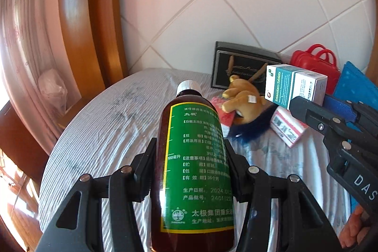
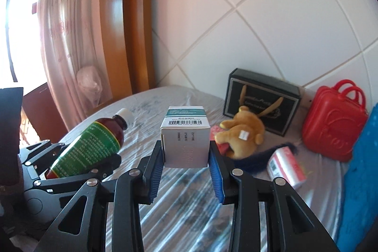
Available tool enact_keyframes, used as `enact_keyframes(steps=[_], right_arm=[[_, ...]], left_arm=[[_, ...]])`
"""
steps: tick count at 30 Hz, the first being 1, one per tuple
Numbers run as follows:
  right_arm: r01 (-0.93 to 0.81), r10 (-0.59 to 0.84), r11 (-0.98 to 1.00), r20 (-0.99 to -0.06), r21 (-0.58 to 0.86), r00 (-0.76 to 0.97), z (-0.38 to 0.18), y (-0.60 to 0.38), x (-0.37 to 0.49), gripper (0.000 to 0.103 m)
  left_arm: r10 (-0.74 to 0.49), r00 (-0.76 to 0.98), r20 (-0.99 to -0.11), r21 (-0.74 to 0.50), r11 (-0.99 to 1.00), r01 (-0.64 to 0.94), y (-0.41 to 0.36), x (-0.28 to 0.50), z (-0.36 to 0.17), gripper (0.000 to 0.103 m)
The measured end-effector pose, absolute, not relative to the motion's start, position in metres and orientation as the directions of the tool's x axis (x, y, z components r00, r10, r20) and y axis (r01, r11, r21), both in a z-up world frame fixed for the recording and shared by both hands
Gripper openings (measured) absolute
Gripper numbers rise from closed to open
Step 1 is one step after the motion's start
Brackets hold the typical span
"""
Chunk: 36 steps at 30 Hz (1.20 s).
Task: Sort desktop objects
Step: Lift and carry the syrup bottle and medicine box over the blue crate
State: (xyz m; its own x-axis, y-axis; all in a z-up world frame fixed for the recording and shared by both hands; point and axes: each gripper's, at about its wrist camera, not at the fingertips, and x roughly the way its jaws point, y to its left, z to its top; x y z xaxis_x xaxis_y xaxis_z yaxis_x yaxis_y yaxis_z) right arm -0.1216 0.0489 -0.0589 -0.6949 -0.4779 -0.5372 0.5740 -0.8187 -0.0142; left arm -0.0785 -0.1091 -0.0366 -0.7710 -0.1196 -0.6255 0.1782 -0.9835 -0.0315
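On the left, the left gripper (image 1: 189,171) had its two black fingers closed tight around a tall brown glass medicine bottle with a green label and white cap (image 1: 193,157). It held the bottle by its sides, up off the table covered in a striped grey-white cloth (image 1: 106,129), likely so it could be carried to where bottles go.

Next to it, the right gripper (image 2: 186,155) pinched a small white and teal cardboard tablet box (image 2: 185,136) between its blue ribbed pads (image 2: 216,171). The box was also in the air, ready to be carried to its place.

Further right, more things waited on the table: a floppy brown stuffed toy (image 2: 243,134) lying on something dark blue and furry, a pink and white packet (image 2: 285,167), a black picture box (image 2: 262,100) leaning on the white tiled wall, and a shiny red plastic case with handles (image 2: 333,119).
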Motion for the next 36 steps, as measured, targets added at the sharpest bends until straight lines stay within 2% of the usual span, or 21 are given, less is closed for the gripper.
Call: enact_keyframes(steps=[10,22,29,36], right_arm=[[0.294,-0.259,-0.955,-0.403,-0.028,-0.878,0.003,0.206,-0.048,0.036],[-0.105,0.096,-0.994,-0.297,0.014,-0.95,0.038,0.414,0.021,0.036],[-0.23,0.219,-0.973,-0.291,0.002,-0.931,0.046,0.494,0.024,0.036],[-0.257,0.256,-0.966,-0.278,-0.037,-0.926,0.072,0.538,0.008,0.036]], left_arm=[[0.134,-0.839,-0.527,-0.007,-0.988,-0.154,0.043,-0.053,0.018,0.051],[0.441,-0.798,-0.41,0.003,-0.875,-0.484,0.275,-0.025,0.087,0.051],[0.5,-0.775,-0.387,0.063,-0.824,-0.564,0.391,-0.003,0.117,0.051],[0.493,-0.757,-0.428,0.091,-0.81,-0.579,0.451,-0.028,0.136,0.051]])
